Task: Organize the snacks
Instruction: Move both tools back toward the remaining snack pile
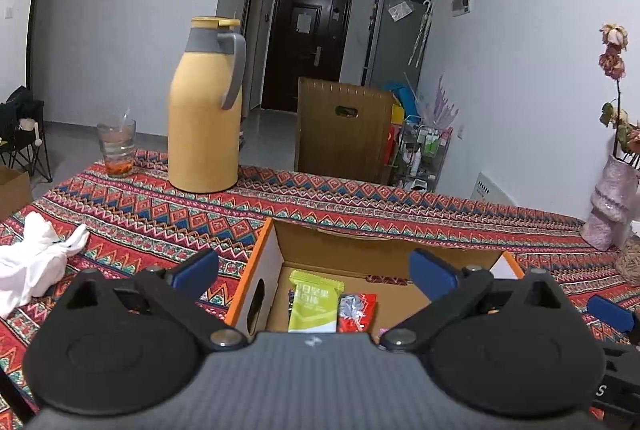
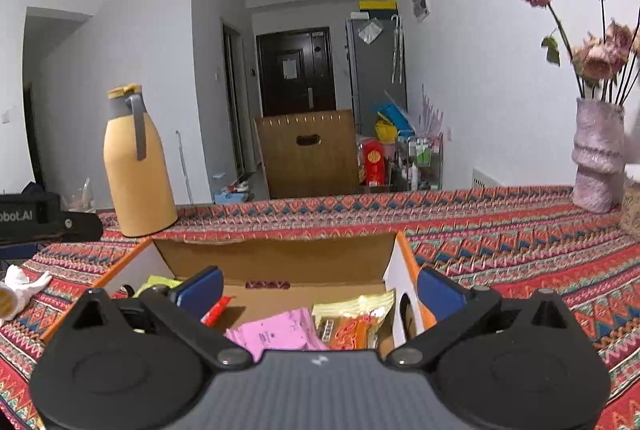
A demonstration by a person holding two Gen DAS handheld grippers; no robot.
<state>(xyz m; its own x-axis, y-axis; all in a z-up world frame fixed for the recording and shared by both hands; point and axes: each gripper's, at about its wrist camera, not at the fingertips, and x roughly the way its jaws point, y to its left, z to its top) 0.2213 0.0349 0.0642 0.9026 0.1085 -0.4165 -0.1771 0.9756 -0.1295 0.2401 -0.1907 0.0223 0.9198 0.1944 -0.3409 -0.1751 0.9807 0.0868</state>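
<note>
Cardboard box (image 2: 280,262) sits open-topped on patterned cloth (image 2: 520,250), so snacks drop straight in: green bar (image 1: 314,304), red pack (image 1: 357,312), pink packet (image 2: 276,336), orange bag (image 2: 352,326). Left gripper (image 1: 314,270) and right gripper (image 2: 320,290) both spread, empty, poised over box.

Left gripper (image 1: 314,276): black two-finger tool with blue pads; jaws spread wide, nothing between them; pads at 10 and 2 o'clock of the grey carbon-pattern body; tilted slightly downward
Right gripper (image 2: 320,290): same black build, blue pads; jaws spread wide, pads pressing on nothing; tilted slightly downward
Cross-views: a right blue fingertip (image 1: 612,312) shows at 4 o'clock in the left view; the left gripper's black body shows at 9 o'clock in the right view
</note>
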